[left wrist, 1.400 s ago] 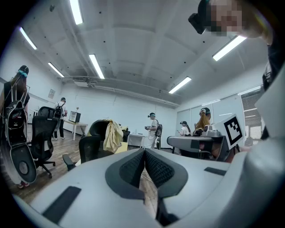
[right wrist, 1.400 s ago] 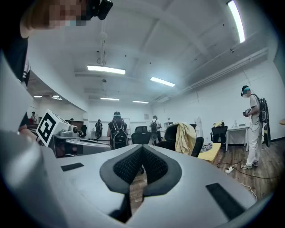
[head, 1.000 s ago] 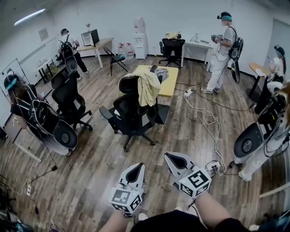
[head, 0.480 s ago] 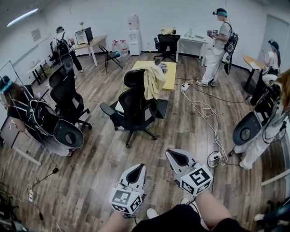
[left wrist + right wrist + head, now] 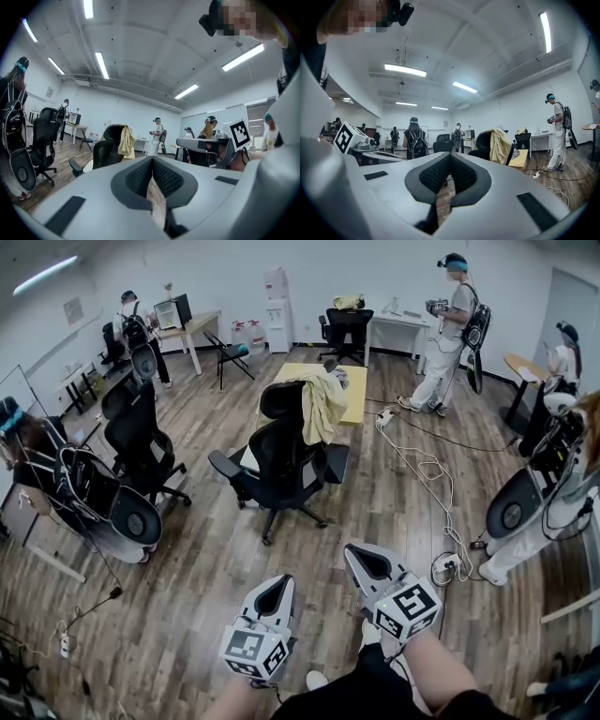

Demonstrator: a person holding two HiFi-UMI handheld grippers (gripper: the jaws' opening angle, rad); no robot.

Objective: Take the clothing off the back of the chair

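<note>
A black office chair [image 5: 281, 460] stands mid-room with a pale yellow garment [image 5: 323, 404] draped over its backrest. My left gripper [image 5: 275, 585] and right gripper [image 5: 361, 559] are low in the head view, well short of the chair, both pointing toward it. Each is shut with nothing between its pads. In the left gripper view the chair [image 5: 104, 152] and the garment [image 5: 125, 140] lie ahead, left of the shut left gripper [image 5: 152, 161]. In the right gripper view the garment [image 5: 500, 144] hangs right of the shut right gripper [image 5: 450, 157].
A yellow table [image 5: 354, 397] sits just behind the chair. A second black chair [image 5: 141, 442] stands to the left. A white cable [image 5: 427, 474] runs over the wood floor to a power strip [image 5: 442, 568] on my right. Several people with gear stand around the room's edges.
Both grippers have been carried forward across the floor toward the chair, still shut. The left gripper sits slightly lower in the head view. The person at the back right has shifted.
</note>
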